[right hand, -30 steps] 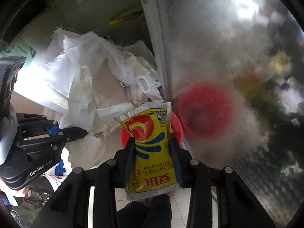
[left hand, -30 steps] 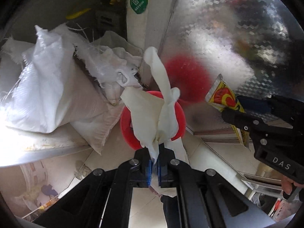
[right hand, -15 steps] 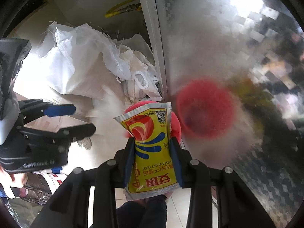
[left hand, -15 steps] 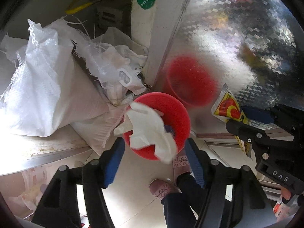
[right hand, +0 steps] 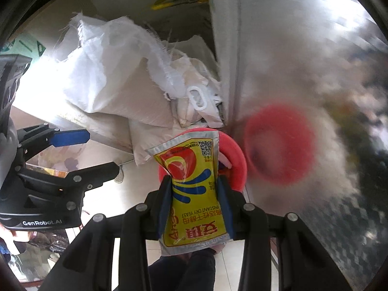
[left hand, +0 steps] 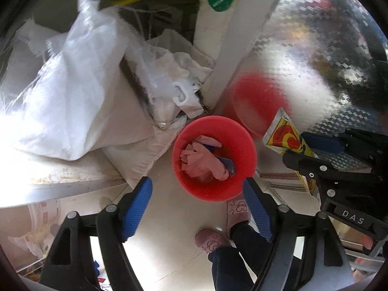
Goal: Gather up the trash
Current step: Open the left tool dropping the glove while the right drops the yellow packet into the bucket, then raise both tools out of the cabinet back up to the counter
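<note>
"INSTANT DRY YEAST" on yellow packet (right hand: 194, 189)

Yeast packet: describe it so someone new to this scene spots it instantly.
Start at the shiny embossed metal panel with the red bin on the floor at its foot. Above that bin, the right claw is shut on a yellow yeast packet. It alone is printed: red swirl, blue strokes, QR code; the white sacks are plain.

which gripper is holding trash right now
The right gripper: its jaws clamp the yellow yeast packet. The left gripper has nothing between its opening jaws, above the red bin.
</note>
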`<state>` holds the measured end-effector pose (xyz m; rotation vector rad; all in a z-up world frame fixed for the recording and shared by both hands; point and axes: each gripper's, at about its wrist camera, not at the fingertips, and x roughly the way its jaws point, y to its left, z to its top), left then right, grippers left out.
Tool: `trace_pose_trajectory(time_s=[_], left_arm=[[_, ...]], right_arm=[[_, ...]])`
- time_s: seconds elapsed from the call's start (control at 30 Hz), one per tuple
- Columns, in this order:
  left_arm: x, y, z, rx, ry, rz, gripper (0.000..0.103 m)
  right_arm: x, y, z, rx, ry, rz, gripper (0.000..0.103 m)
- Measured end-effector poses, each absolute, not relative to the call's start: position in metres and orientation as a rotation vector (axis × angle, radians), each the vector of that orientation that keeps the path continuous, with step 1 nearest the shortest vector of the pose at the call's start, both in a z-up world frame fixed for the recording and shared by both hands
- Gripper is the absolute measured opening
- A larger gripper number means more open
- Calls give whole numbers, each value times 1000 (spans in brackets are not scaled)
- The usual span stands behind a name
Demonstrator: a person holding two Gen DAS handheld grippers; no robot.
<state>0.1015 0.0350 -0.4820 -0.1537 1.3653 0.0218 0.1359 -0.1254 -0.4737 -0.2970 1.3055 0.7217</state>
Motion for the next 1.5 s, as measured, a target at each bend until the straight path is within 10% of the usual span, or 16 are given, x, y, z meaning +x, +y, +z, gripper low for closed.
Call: trace_pose_trajectory(time_s=[0.27, 0.47, 0.77, 1.5], left_arm=[[89, 48, -481, -167, 1365, 73, 77], [75, 52, -461, -181, 1346, 101, 77], [47, 50, -379, -190, 1286, 144, 77], [13, 26, -167, -133, 1109, 127, 78]], right_arm=[[128, -108, -479, -344, 1309, 765, 41], [118, -103, -466, -389, 1246, 756, 77], [97, -109, -400, -422, 1180, 751, 93], [54, -139, -181, -459, 965, 619, 101]])
